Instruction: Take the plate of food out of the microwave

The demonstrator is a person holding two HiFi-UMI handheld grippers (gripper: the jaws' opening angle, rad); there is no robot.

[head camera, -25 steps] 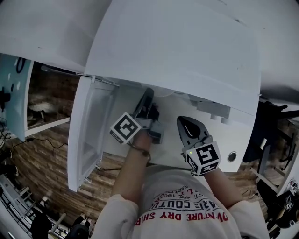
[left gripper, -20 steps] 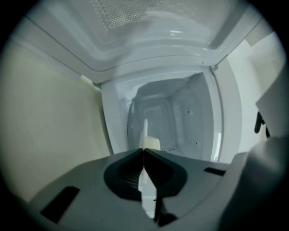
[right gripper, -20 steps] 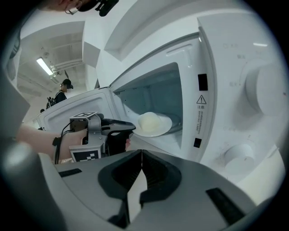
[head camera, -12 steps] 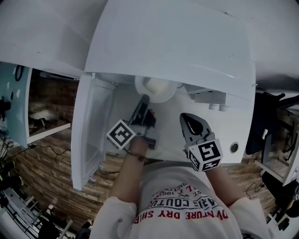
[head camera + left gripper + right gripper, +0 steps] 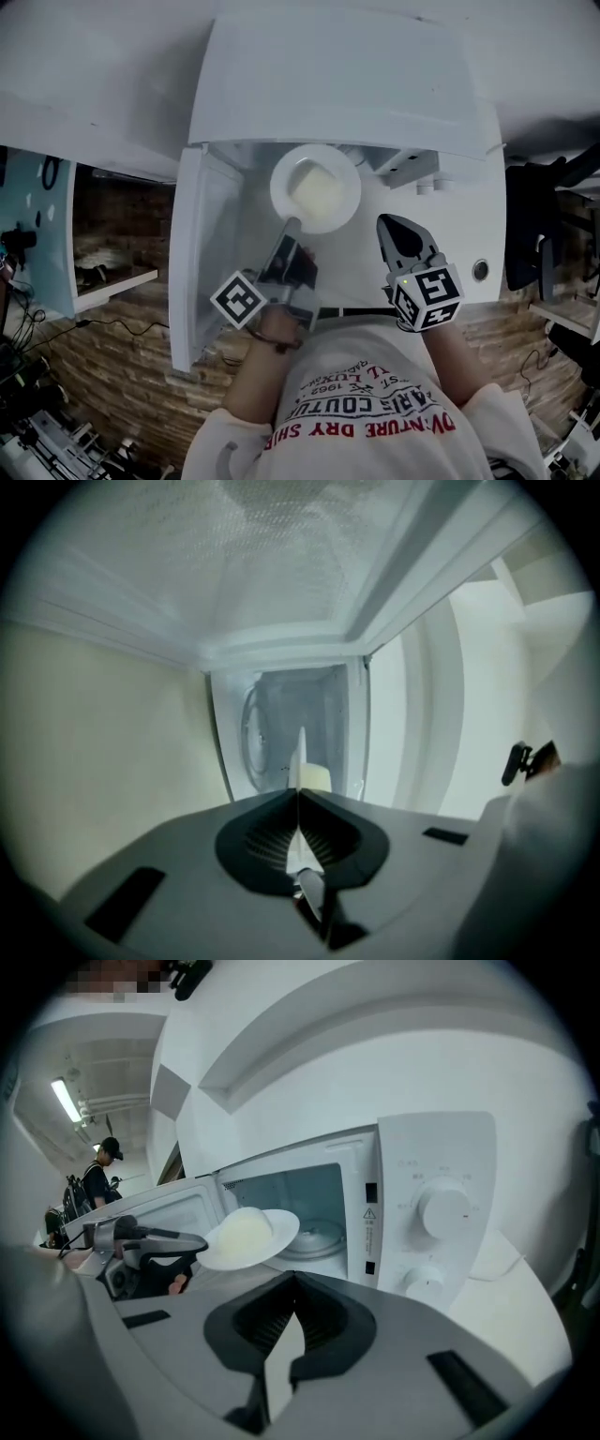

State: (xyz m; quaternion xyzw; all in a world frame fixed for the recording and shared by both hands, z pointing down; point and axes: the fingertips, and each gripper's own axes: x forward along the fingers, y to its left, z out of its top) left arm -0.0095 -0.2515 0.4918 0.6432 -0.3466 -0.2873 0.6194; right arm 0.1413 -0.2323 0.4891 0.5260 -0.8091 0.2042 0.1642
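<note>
One stiff, fragile, probably light plate point(image 5: 281, 173) hangs just outside the microwave point(image 5: 347, 84), its rim pinched by the left gripper point(image 5: 291, 223); right gripper point(image 5: 389, 223) closed, empty.

Near rim of plate point(image 5: 277, 187) hidden between jaws of left gripper point(image 5: 291, 225).

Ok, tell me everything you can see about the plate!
The plate is round, white and shallow, with a pale mound of food in its middle. It hangs nearly level in the air just outside the open microwave, and only the left gripper touches it, jaws pinched on its near rim.
</note>
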